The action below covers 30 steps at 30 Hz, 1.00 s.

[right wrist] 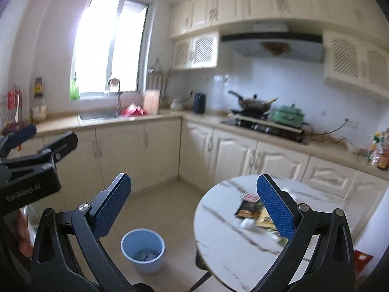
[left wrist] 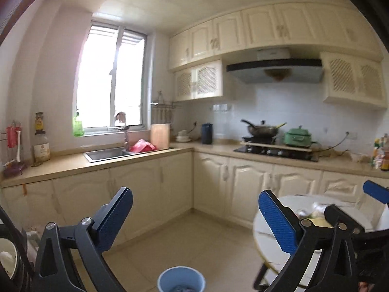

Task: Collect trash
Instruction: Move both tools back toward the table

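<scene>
A blue trash bin (right wrist: 143,253) stands on the floor left of a round white marble table (right wrist: 231,243); it holds some crumpled trash. It also shows in the left wrist view (left wrist: 181,279). On the table lie snack wrappers (right wrist: 248,206) and a white crumpled wad (right wrist: 247,224); the trash shows blurred in the left wrist view (left wrist: 313,210). My right gripper (right wrist: 194,206) is open and empty, raised above the floor and table edge. My left gripper (left wrist: 195,219) is open and empty, above the bin; it shows at the left of the right wrist view (right wrist: 39,143).
Kitchen counter with a sink (left wrist: 107,154), bottle (left wrist: 41,143), kettle (left wrist: 206,133) and stove with wok (left wrist: 262,129) and green pot (left wrist: 297,136) runs along the walls. Cream cabinets (left wrist: 145,189) stand below. Tiled floor (left wrist: 194,243) lies between the cabinets and the table.
</scene>
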Each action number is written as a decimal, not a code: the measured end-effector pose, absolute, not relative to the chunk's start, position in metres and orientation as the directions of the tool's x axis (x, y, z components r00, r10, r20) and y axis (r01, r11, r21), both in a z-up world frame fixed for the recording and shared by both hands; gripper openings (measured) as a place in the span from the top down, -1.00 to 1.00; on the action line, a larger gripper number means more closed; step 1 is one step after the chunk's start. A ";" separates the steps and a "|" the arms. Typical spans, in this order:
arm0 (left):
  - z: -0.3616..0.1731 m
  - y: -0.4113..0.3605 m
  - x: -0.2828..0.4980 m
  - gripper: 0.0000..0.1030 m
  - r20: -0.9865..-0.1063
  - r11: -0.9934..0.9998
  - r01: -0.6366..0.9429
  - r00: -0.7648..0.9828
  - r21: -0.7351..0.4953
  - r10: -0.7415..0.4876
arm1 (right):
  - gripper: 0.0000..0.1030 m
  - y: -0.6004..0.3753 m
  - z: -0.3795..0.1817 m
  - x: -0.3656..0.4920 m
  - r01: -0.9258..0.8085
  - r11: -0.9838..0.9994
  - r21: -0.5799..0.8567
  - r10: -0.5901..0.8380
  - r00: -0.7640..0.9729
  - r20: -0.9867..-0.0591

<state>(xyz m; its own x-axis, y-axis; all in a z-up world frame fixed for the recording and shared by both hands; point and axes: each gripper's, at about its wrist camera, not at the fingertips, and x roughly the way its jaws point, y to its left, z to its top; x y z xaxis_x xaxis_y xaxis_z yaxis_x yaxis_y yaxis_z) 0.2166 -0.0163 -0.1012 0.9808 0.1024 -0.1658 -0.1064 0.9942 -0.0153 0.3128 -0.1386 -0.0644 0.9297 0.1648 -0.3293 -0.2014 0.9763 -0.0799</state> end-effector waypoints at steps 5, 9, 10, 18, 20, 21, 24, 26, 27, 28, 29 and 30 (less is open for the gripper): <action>-0.128 -0.003 0.170 -0.99 -0.147 0.997 -0.070 0.987 0.013 0.072 | -1.00 -0.169 -0.045 0.288 -0.144 0.987 -0.075 0.119 0.956 -0.269; -0.123 0.013 0.114 -0.99 -0.153 0.999 -0.034 0.987 0.031 0.038 | -1.00 -0.197 -0.041 0.281 -0.094 0.994 -0.063 0.076 0.966 -0.248; -0.127 0.009 0.115 -0.99 -0.156 0.999 -0.026 0.987 0.033 0.031 | -1.00 -0.203 -0.041 0.282 -0.081 0.995 -0.060 0.064 0.967 -0.247; -0.088 -0.038 0.203 -0.99 -0.233 0.997 0.011 0.972 0.082 0.009 | -1.00 -0.274 -0.060 0.298 0.034 0.999 -0.008 -0.035 0.959 -0.280; -0.084 -0.057 0.235 -0.99 -0.279 0.995 0.037 0.960 0.097 -0.009 | -1.00 -0.293 -0.071 0.309 0.073 0.997 0.002 -0.069 0.948 -0.310; -0.089 -0.064 0.246 -0.99 -0.310 0.993 0.062 0.950 0.101 -0.028 | -1.00 -0.304 -0.078 0.316 0.098 0.995 0.007 -0.090 0.939 -0.332; -0.092 -0.085 0.286 -0.99 -0.383 0.989 0.097 0.922 0.112 -0.047 | -1.00 -0.331 -0.104 0.337 0.139 0.990 0.011 -0.123 0.904 -0.410; -0.098 -0.100 0.316 -0.99 -0.438 0.985 0.125 0.897 0.120 -0.060 | -1.00 -0.345 -0.124 0.351 0.159 0.987 0.013 -0.135 0.877 -0.461; -0.105 -0.107 0.327 -0.99 -0.468 0.982 0.140 0.881 0.125 -0.066 | -1.00 -0.352 -0.135 0.358 0.165 0.986 0.018 -0.135 0.862 -0.489; -0.109 -0.113 0.340 -0.99 -0.497 0.979 0.157 0.864 0.126 -0.075 | -1.00 -0.359 -0.145 0.365 0.171 0.985 0.024 -0.134 0.844 -0.519; -0.113 -0.119 0.351 -0.99 -0.518 0.977 0.171 0.851 0.124 -0.083 | -1.00 -0.367 -0.159 0.374 0.178 0.984 0.028 -0.133 0.824 -0.551; -0.113 -0.124 0.364 -0.99 -0.537 0.976 0.181 0.839 0.123 -0.088 | -1.00 -0.373 -0.172 0.382 0.181 0.983 0.030 -0.130 0.803 -0.581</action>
